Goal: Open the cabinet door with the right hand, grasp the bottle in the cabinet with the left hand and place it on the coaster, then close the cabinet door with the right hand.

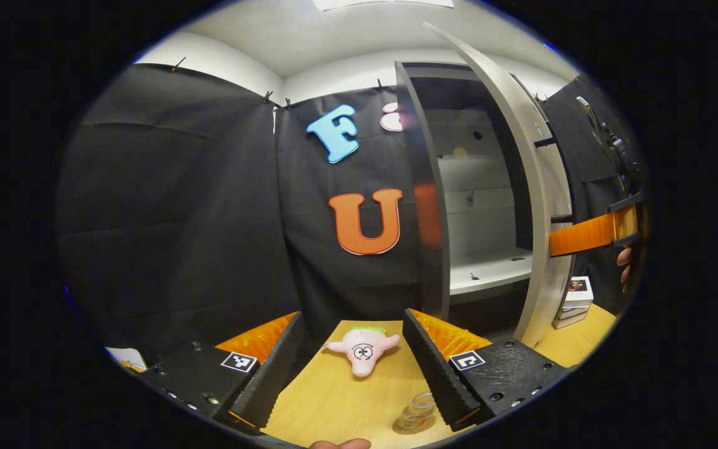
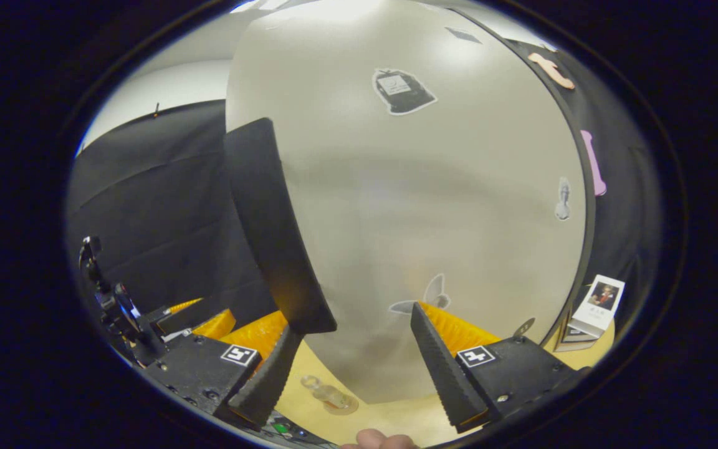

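Right claw (image 2: 353, 321) spread wide, fingers apart, clamped on nothing. Straight ahead and very close, the pale outer face of the cabinet door (image 2: 409, 187), broad side on to the claw, its long axis upright. Whether a fingertip touches that face: cannot tell from the right gripper view. In the left gripper view, one finger of the same claw reaching in from the right and meeting the door's outer side about halfway up.

Left claw (image 1: 353, 315) likewise open and empty, held low above the worktop (image 1: 334, 399) and aimed at the booth wall, with the cabinet (image 1: 477, 206) ahead and to its right. Door swung wide, seen edge-on just right of the opening; shelves inside bare as far as can be seen.

Small clear bottle (image 1: 421, 404) out of the cabinet, standing on the round coaster (image 1: 410, 426) on the worktop, just beside the left claw's right finger. In the right gripper view, low and left of the door's bottom edge.

Beyond the bottle, a pink toy (image 1: 363, 349) lying on the worktop. Past the door, small stacked boxes (image 1: 574, 302).

Judged from this: only the closing left to do, a job for the right claw, nearer to the door by far. Likely push: against the outer face, toward the opening.
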{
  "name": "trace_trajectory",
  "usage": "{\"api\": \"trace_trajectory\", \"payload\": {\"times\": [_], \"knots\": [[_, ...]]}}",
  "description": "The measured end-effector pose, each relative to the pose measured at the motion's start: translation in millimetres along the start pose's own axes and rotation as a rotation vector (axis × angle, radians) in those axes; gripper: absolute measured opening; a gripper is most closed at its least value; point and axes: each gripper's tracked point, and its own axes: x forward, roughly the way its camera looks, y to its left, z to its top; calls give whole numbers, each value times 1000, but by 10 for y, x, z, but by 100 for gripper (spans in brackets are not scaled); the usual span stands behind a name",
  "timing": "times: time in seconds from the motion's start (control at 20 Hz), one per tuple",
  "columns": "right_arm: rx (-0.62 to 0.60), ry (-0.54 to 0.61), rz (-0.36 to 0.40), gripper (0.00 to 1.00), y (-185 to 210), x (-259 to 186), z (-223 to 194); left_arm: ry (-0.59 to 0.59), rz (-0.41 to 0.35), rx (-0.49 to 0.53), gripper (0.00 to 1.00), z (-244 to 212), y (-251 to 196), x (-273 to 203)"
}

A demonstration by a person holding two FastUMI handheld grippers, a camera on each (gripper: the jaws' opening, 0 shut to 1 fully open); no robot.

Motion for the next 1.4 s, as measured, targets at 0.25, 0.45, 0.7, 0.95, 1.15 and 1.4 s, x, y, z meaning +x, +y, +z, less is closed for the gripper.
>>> {"api": "trace_trajectory", "payload": {"times": [0.25,0.45,0.7,0.95,1.15,1.4], "knots": [[-48,2,7,100,-83,194,12,4,58,8,96,-13,147,-87],[-88,-10,5,100,-91,248,66,19,69,3,96,-40,138,-113],[-148,-14,-30,100,-169,49,50,18,-12,-18,96,43,-203,14],[-184,-96,-226,100,-671,-472,210,18,-92,-57,96,181,-822,199],[-121,-164,-425,100,-1126,-952,261,-3,-198,-136,96,363,-1494,258],[-125,-239,-597,100,-1554,-1388,373,-49,-239,-75,96,585,-1934,162]]}}
